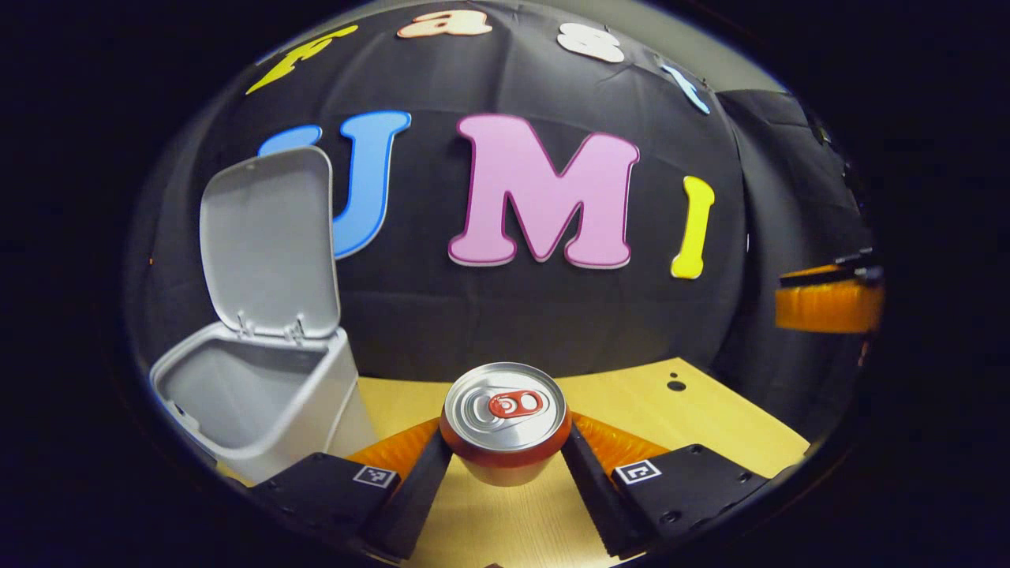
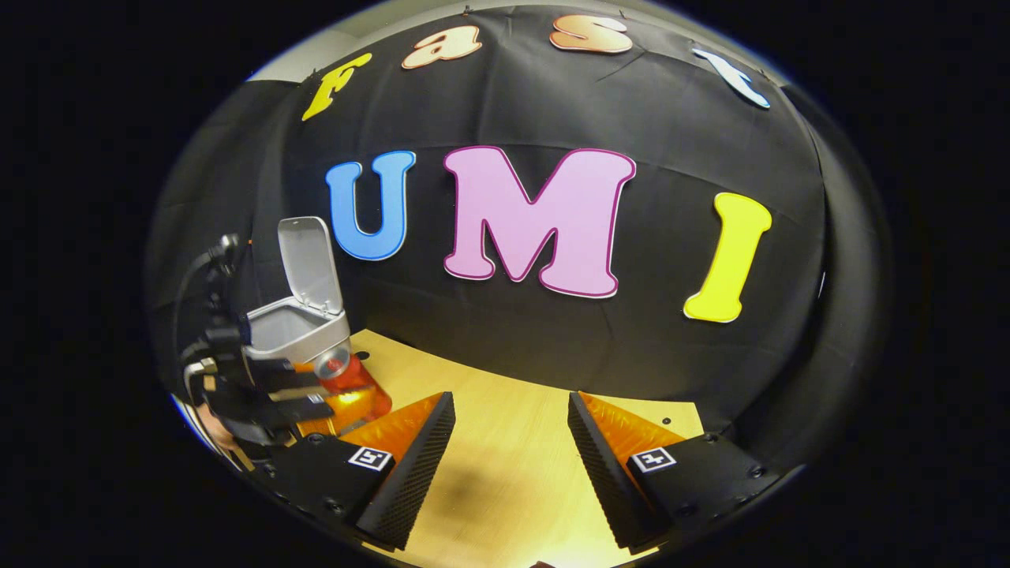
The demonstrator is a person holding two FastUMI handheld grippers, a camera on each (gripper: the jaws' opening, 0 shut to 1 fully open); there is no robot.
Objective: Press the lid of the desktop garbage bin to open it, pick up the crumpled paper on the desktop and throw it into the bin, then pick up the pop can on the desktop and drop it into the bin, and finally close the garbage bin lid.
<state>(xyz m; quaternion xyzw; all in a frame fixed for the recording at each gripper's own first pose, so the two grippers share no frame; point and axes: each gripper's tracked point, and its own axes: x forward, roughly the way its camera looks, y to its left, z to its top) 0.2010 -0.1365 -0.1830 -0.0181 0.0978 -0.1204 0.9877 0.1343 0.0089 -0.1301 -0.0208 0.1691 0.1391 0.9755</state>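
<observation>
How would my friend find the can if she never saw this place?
Start at the wooden table in front of the black cloth wall. A grey bin stands on it with its lid flipped up. Just right of the bin, the left tool grips the can: red, with a shiny silver top and red pull tab.

No legible text on pop can (image 1: 505, 422) or garbage bin (image 1: 260, 394)

My left gripper (image 1: 505, 473) and right gripper (image 2: 511, 465) each carry black mounting blocks with screws and a small square black-and-white marker tag; the jaws have ribbed inner faces.
</observation>
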